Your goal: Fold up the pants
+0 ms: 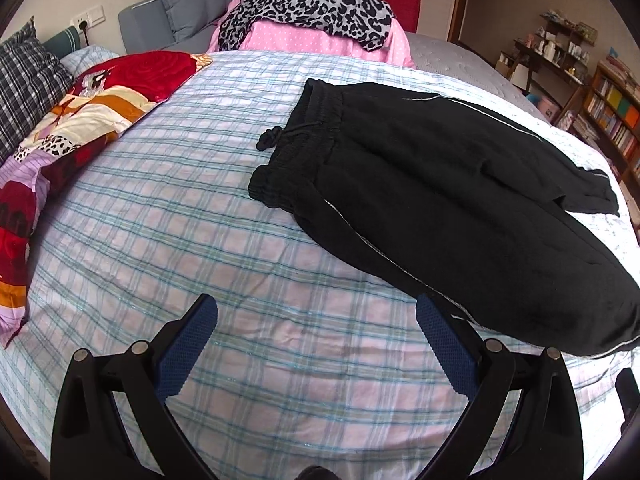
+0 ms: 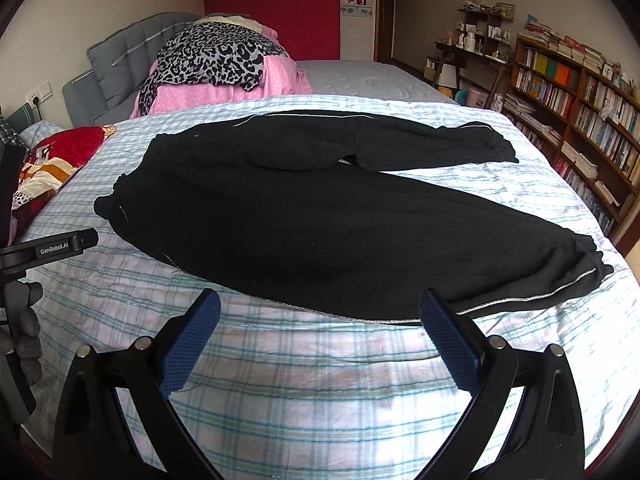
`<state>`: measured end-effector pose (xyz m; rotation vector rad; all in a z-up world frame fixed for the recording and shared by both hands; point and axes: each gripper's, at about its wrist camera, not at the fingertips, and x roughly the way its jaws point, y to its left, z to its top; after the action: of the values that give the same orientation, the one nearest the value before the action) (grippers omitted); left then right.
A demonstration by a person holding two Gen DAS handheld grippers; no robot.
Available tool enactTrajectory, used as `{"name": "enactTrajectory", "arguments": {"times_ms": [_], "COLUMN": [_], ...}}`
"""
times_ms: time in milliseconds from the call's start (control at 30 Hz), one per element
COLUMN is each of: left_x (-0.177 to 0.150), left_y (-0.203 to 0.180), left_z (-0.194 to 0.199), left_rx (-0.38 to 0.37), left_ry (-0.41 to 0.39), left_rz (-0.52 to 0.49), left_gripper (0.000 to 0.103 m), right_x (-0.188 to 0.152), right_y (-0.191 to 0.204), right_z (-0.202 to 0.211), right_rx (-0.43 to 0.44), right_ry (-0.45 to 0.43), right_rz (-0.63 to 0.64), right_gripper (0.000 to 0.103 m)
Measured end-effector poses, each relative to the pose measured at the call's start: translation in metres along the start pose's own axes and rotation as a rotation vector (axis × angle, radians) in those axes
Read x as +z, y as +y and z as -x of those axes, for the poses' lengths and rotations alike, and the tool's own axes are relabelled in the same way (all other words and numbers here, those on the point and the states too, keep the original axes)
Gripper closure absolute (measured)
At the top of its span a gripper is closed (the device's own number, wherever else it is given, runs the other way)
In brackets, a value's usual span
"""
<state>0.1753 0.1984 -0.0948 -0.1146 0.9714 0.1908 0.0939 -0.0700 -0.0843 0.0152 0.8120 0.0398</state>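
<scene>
Black pants (image 1: 440, 196) with thin silver side stripes lie spread flat on the plaid bedsheet (image 1: 180, 220), waistband to the left, both legs running right. They also show in the right wrist view (image 2: 320, 224), where the near leg's cuff (image 2: 588, 264) lies at the right. My left gripper (image 1: 316, 320) is open and empty, hovering over bare sheet, its right fingertip just short of the near leg's edge. My right gripper (image 2: 320, 316) is open and empty, above the near leg's lower edge. The left gripper's body (image 2: 48, 248) shows at the left edge of the right wrist view.
A red floral quilt (image 1: 80, 120) lies at the bed's left. A pink pile with a leopard-print cloth (image 1: 308, 4) sits at the head, by the grey headboard (image 2: 120, 56). Bookshelves (image 2: 580, 108) and a desk stand beyond the bed's right edge.
</scene>
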Motion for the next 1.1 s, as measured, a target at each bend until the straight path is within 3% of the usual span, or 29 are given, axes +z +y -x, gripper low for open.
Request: {"name": "enactTrajectory", "arguments": {"times_ms": [133, 467, 700, 733, 800, 833, 967, 1100], "left_x": [0.015, 0.041, 0.052, 0.054, 0.058, 0.060, 0.062, 0.059], "left_y": [0.019, 0.052, 0.061, 0.062, 0.064, 0.066, 0.077, 0.087], "left_z": [-0.025, -0.083, -0.100, -0.100, -0.104, -0.109, -0.113, -0.113], "left_rx": [-0.004, -0.185, -0.298, -0.316, -0.362, -0.372, -0.380, -0.439], "left_ry": [0.015, 0.094, 0.071, 0.061, 0.062, 0.078, 0.094, 0.093], "left_rz": [0.051, 0.235, 0.304, 0.313, 0.322, 0.339, 0.405, 0.424], "left_gripper": [0.005, 0.005, 0.005, 0.008, 0.029, 0.030, 0.059, 0.065], "right_x": [0.016, 0.062, 0.100, 0.110, 0.132, 0.144, 0.200, 0.252], "right_y": [0.016, 0.070, 0.104, 0.109, 0.119, 0.124, 0.156, 0.197], "right_z": [-0.025, -0.093, -0.143, -0.152, -0.172, -0.183, -0.227, -0.273], "right_rx": [0.017, 0.083, 0.194, 0.210, 0.256, 0.275, 0.379, 0.501], "right_ry": [0.013, 0.035, 0.034, 0.034, 0.033, 0.035, 0.052, 0.086], "right_rz": [0.033, 0.149, 0.240, 0.250, 0.267, 0.279, 0.329, 0.400], "right_gripper": [0.002, 0.002, 0.002, 0.002, 0.002, 0.002, 0.002, 0.002]}}
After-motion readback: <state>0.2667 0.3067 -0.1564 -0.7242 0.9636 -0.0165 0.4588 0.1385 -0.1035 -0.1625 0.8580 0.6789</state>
